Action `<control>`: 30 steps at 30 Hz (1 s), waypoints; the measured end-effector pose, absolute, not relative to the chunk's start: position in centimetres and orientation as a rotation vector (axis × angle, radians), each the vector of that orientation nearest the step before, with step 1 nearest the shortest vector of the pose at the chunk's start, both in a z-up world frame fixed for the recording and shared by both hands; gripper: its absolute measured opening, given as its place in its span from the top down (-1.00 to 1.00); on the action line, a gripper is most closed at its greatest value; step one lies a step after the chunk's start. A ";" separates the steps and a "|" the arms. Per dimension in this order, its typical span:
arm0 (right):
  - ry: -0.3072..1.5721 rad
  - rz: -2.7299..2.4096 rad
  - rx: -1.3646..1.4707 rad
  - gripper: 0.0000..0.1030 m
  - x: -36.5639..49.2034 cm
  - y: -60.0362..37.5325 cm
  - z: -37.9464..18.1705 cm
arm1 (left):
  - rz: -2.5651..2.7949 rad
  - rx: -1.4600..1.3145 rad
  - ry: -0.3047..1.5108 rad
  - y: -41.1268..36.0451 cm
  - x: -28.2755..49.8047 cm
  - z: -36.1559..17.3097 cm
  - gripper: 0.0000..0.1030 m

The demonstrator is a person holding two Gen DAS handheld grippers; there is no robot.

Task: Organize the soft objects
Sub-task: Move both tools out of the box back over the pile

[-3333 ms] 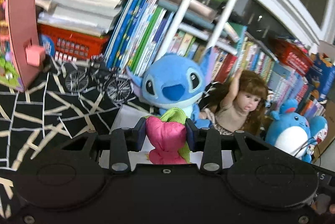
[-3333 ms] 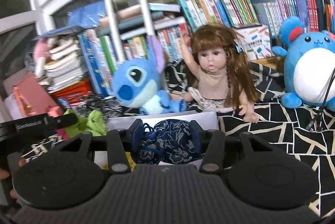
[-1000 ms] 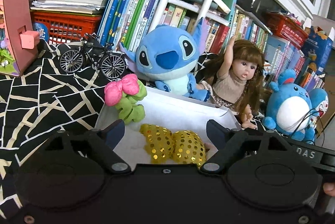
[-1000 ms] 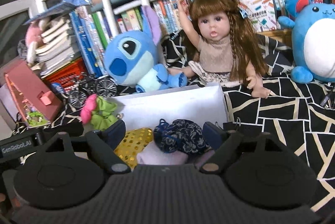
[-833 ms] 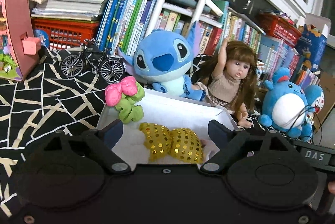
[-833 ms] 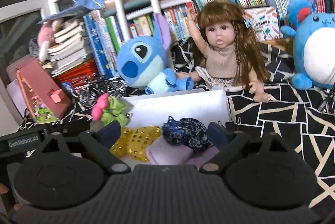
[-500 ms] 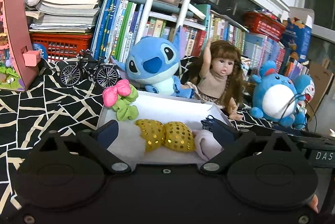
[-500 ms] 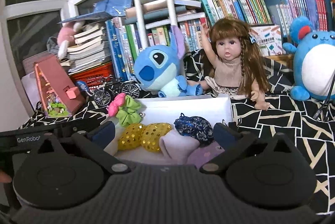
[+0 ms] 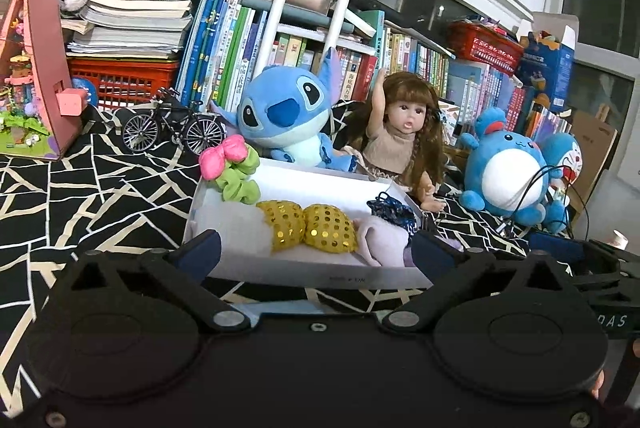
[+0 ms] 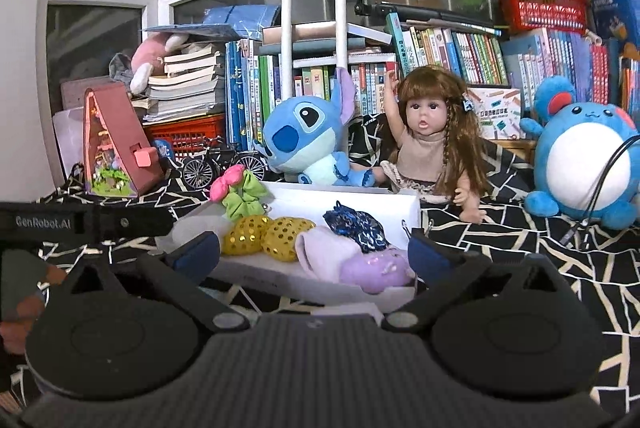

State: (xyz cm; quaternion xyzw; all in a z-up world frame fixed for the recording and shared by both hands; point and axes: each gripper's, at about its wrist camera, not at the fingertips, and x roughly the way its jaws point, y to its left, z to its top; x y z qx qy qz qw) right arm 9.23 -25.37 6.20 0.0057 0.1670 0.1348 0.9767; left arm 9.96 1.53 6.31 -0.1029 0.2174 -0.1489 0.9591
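A shallow white box [image 9: 280, 274] is seen lying on a surface covered with a black cloth [image 9: 100, 188] patterned in pale lines. Five soft objects are held in the box. A pink and green scrunchie [image 9: 232, 168] is propped on its far left corner. A gold sequined scrunchie [image 9: 308, 230] lies in the middle. To the right of it, a pale pink sock [image 10: 324, 254] rests against a lilac plush piece [image 10: 376, 268], and a dark blue patterned scrunchie [image 10: 356, 224] sits just behind them, near the right wall.

Behind the box, a blue plush alien [image 9: 284, 120], a long-haired doll [image 9: 404, 136] with one arm raised and a round blue plush [image 9: 504, 176] are set before rows of books [image 10: 448, 56]. A model bicycle [image 9: 174, 128] and a pink toy house [image 9: 36, 76] stand to the left.

The left gripper [image 9: 316, 254] is held low before the box's near wall, tilted slightly downward; its jaws have just been opening and stand wide apart, with nothing clamped. The right gripper [image 10: 314, 254] is posed likewise beside it, jaws spread wide and empty.
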 end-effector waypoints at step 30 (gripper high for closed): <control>0.421 0.137 -0.084 -1.00 3.2 -26.7 -0.6 | -0.221 -0.079 0.523 2.4 5.4 0.2 -0.70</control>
